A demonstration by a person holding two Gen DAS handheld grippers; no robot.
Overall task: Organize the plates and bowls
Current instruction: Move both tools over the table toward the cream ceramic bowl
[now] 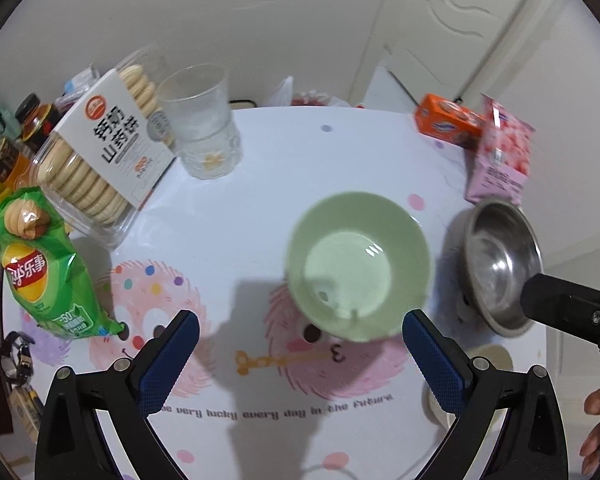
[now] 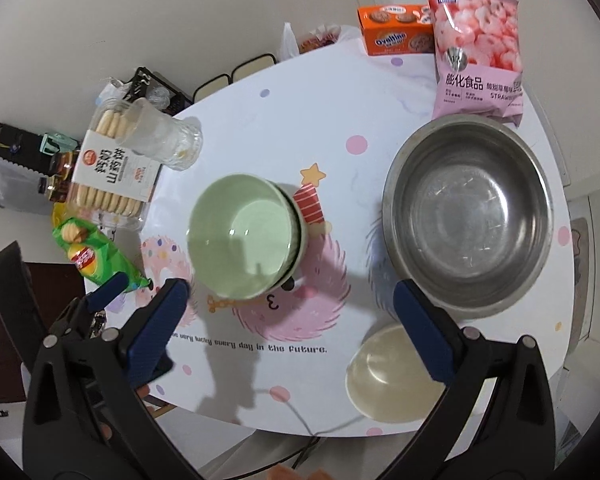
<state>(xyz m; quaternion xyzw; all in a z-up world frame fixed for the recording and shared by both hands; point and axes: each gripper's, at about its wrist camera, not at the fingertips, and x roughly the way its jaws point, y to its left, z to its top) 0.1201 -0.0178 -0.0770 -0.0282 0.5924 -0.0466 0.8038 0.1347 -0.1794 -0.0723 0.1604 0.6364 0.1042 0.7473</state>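
A pale green bowl [image 1: 358, 266] sits mid-table, seemingly nested in a second green bowl [image 2: 244, 236]. A steel bowl [image 2: 468, 212] stands to its right, also in the left wrist view [image 1: 500, 264]. A small cream bowl [image 2: 392, 376] sits near the table's front edge, behind the right gripper's right finger. My left gripper [image 1: 300, 354] is open and empty, just short of the green bowl. My right gripper [image 2: 290, 320] is open and empty, above the table between the green bowl and the cream bowl. The left gripper's blue finger [image 2: 108, 290] shows at left.
On the left are a biscuit tray [image 1: 100, 152], a glass tumbler [image 1: 204, 124], a green chip bag [image 1: 46, 268] and bottles [image 1: 16, 136]. An orange biscuit box [image 2: 398, 28] and a pink snack bag [image 2: 476, 48] stand at the back right. The table edge [image 2: 260, 426] is near.
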